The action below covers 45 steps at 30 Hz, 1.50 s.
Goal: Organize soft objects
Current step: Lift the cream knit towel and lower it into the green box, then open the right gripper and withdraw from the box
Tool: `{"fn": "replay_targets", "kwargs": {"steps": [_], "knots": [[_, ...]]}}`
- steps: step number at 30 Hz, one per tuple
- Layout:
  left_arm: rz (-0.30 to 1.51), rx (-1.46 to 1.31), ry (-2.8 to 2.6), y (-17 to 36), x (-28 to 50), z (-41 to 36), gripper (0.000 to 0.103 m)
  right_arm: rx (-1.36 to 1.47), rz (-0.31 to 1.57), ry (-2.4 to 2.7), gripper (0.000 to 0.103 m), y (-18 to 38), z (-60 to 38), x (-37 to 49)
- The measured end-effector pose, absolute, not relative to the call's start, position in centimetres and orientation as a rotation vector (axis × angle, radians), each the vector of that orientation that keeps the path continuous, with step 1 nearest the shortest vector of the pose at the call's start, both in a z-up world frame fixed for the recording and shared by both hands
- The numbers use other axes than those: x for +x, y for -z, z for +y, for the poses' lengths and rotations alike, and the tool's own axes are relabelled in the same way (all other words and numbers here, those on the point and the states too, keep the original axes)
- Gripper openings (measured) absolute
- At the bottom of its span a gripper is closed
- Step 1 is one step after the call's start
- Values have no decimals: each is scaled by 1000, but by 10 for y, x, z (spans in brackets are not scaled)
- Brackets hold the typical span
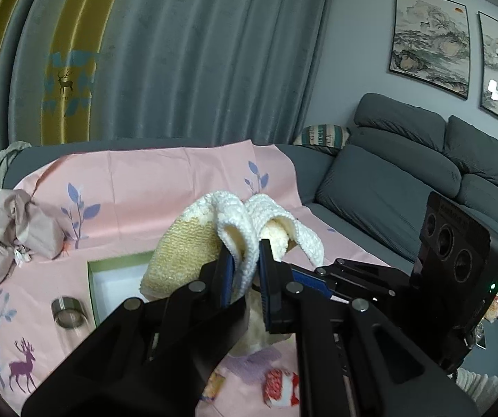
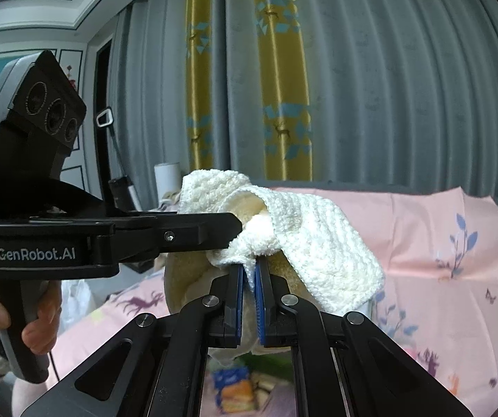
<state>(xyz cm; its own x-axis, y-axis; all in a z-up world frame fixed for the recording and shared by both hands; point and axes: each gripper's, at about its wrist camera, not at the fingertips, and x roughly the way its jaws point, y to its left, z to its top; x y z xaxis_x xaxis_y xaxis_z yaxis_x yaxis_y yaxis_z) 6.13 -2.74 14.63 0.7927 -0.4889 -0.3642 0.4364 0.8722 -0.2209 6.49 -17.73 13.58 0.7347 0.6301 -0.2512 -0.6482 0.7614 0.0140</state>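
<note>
The knitted cloth (image 1: 238,222), white on the outside and cream-yellow on its fleecy inner side, hung in the air above the pink sheet (image 1: 151,180), held up by both grippers at once. In the left wrist view its white edge was folded over and pinched between the blue pads of the left gripper (image 1: 243,271), whose jaws were almost fully closed on it. A yellow part of the cloth bulged out to the left of those jaws. The right gripper (image 1: 292,271) came in from the right side of this view, and its tips met the cloth just beside the left gripper.

In the right wrist view the right gripper (image 2: 248,279) had its jaws nearly closed too, with a thin fold of the white knit (image 2: 304,236) between the blue pads. The left gripper (image 2: 228,239) reached in from the left, its tip in the same bunch of cloth, and a hand (image 2: 37,326) held its handle.

Under the cloth, on the pink sheet with deer and leaf prints, stood an open green box (image 1: 92,288) with a white inside, partly hidden by the cloth. A small metal cylinder (image 1: 68,312) lay just left of the box. Crumpled pale clothes (image 1: 9,229) lay at the left edge of the sheet, and a red and white packet (image 1: 280,387) lay near the bottom. The sheet covered a grey sofa (image 1: 405,180), with grey and yellow curtains (image 1: 165,52) behind it.
</note>
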Motion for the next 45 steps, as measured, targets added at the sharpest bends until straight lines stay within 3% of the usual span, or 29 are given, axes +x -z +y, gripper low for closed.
{"fn": "replay_targets", "kwargs": {"steps": [10, 25, 37, 40, 42, 45], "knots": [[494, -127, 423, -125, 125, -16, 10, -81, 287, -698, 7, -119, -160, 126], [809, -191, 331, -18, 202, -12, 10, -72, 714, -658, 8, -8, -132, 212], [977, -191, 256, 25, 217, -12, 13, -99, 905, -571, 8, 29, -123, 235], [990, -176, 235, 29, 216, -12, 20, -114, 923, -549, 8, 35, -123, 236], [998, -160, 215, 32, 216, -12, 36, -124, 926, -542, 8, 35, -123, 236], [1006, -154, 190, 35, 216, -9, 50, -139, 931, -526, 8, 35, -122, 235]]}}
